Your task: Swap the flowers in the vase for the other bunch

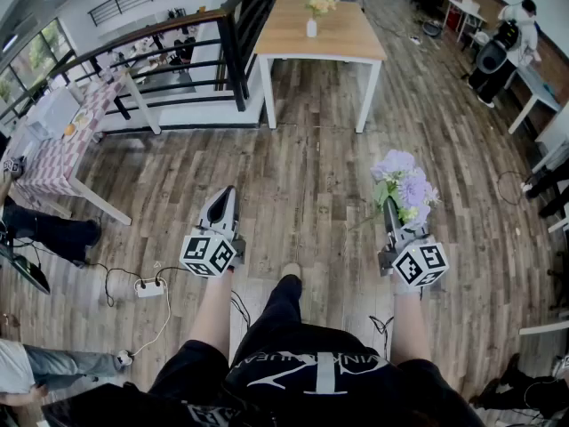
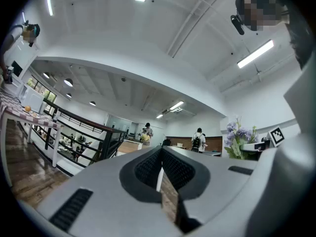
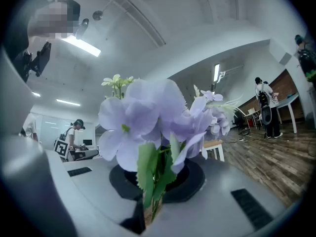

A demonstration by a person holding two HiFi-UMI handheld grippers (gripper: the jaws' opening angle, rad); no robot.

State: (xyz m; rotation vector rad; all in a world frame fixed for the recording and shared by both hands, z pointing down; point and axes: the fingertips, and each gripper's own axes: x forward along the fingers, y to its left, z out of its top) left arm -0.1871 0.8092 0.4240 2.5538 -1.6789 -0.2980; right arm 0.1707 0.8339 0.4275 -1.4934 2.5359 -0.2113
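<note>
Carrying the replacement bunch, and a long way from the swap.

Right tool (image 3: 153, 194) is pinching the stems of the purple bunch (image 1: 404, 185). The blooms stand up above the jaws and the tool is held roughly level. Left tool (image 1: 228, 196) is pressed together with nothing between the jaws. It is held out on the person's left side, well apart from the right one.

The table (image 1: 351, 41) is well ahead across the wooden floor (image 1: 302, 149), out of reach from here. The white vase (image 1: 311, 28) stands on it towards the far side, with the yellow flowers (image 1: 320, 4) in it.

Progress is early, by my read.
- Done: new bunch is picked up and the grip looks firm.
- Left: close the gap to the table, pull the yellow flowers out, put them down, drop the purple stems into the vase.

The left tool looks like the one for the pull, since the right is occupied. It has to spread first.

Risk: the vase looks small and light, so a one-tool pull may lift or tip it. Nothing is spare to steady it unless the purple bunch gets put down first. A bystander (image 1: 518, 27) at far right is nowhere near the table.
</note>
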